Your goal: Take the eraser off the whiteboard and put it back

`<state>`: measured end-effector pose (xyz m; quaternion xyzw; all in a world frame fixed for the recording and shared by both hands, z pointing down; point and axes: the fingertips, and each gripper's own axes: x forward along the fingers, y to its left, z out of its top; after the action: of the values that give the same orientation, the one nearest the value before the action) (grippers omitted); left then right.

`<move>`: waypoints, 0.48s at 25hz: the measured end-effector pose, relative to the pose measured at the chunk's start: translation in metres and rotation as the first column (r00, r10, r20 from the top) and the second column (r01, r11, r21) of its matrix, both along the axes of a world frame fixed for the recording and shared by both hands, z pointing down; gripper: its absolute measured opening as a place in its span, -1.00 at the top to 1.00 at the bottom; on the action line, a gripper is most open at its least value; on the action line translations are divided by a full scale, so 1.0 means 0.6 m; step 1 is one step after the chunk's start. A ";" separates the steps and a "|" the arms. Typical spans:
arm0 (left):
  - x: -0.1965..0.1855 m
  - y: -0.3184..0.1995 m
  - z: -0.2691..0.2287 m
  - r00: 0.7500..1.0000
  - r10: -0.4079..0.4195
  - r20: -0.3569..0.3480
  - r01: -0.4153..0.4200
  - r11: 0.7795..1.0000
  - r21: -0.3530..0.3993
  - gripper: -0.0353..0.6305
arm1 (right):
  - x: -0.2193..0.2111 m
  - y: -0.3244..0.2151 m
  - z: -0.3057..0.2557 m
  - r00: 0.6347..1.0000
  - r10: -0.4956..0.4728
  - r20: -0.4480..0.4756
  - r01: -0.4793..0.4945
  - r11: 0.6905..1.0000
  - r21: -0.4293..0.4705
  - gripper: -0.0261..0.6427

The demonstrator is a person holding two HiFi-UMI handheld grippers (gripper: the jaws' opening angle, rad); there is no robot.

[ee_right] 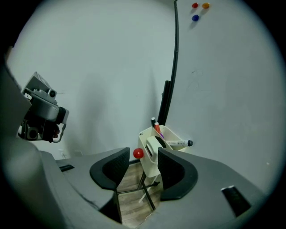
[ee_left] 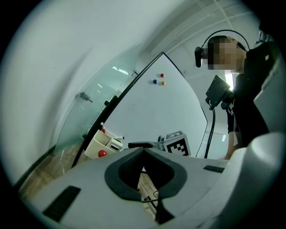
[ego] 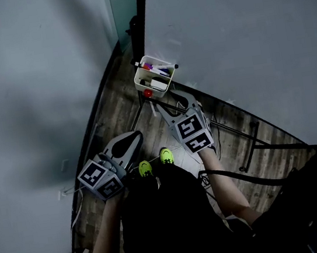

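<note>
A white caddy point(ego: 154, 75) hangs at the lower edge of the whiteboard point(ego: 239, 34). The white eraser point(ee_right: 152, 149) stands inside it beside several markers point(ee_right: 176, 143). My right gripper point(ee_right: 143, 156) is open just short of the caddy, tilted down toward it, with nothing between its fingers; in the head view the right gripper point(ego: 168, 99) hovers right below the caddy. My left gripper point(ego: 135, 137) hangs lower left, away from the board. In the left gripper view the left gripper point(ee_left: 143, 151) has its tips together and holds nothing; the caddy point(ee_left: 103, 144) shows beyond it.
A red magnet point(ee_right: 138, 153) sticks to the caddy's front. Three coloured magnets point(ee_right: 199, 9) sit high on the board. The board's black stand legs point(ego: 239, 134) spread over the wooden floor. A grey wall point(ego: 28, 83) closes the left side.
</note>
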<state>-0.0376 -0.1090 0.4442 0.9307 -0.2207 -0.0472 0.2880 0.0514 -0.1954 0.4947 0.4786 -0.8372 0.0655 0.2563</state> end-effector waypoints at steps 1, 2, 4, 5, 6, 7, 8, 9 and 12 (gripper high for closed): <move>0.001 0.000 0.000 1.000 -0.001 0.001 0.001 1.000 -0.003 0.82 | 0.002 -0.004 0.002 1.000 0.001 -0.003 -0.001 1.000 -0.002 0.36; 0.002 -0.001 0.001 1.000 -0.003 0.000 0.003 1.000 -0.006 0.82 | 0.004 -0.007 0.004 1.000 0.001 -0.008 -0.001 1.000 -0.004 0.34; 0.003 -0.002 0.002 1.000 -0.008 -0.002 0.008 1.000 -0.013 0.82 | 0.007 -0.016 0.007 1.000 -0.001 -0.015 0.001 1.000 -0.005 0.32; 0.003 -0.003 0.003 1.000 -0.009 0.000 0.009 1.000 -0.016 0.82 | 0.008 -0.020 0.009 1.000 0.000 -0.014 0.000 1.000 -0.004 0.31; 0.003 -0.004 0.004 1.000 -0.010 0.003 0.010 1.000 -0.019 0.82 | 0.008 -0.024 0.011 1.000 0.002 -0.012 -0.002 1.000 -0.004 0.30; 0.003 -0.005 0.006 1.000 -0.010 0.006 0.011 1.000 -0.021 0.82 | 0.009 -0.028 0.014 1.000 0.003 -0.012 -0.003 1.000 -0.006 0.30; 0.004 -0.006 0.008 1.000 -0.013 0.006 0.013 1.000 -0.024 0.82 | 0.011 -0.031 0.017 1.000 0.004 -0.016 -0.005 1.000 -0.008 0.30; 0.005 -0.007 0.009 1.000 -0.016 0.004 0.016 0.999 -0.028 0.82 | 0.013 -0.034 0.020 1.000 0.005 -0.021 -0.005 1.000 -0.010 0.29; 0.003 -0.010 0.011 0.999 -0.033 -0.003 0.032 0.999 -0.036 0.82 | 0.017 -0.044 0.027 0.999 0.003 -0.040 -0.004 1.000 -0.012 0.27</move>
<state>-0.0361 -0.1149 0.4510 0.9216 -0.2361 -0.0496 0.3041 0.0615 -0.2215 0.5109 0.4798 -0.8308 0.0613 0.2755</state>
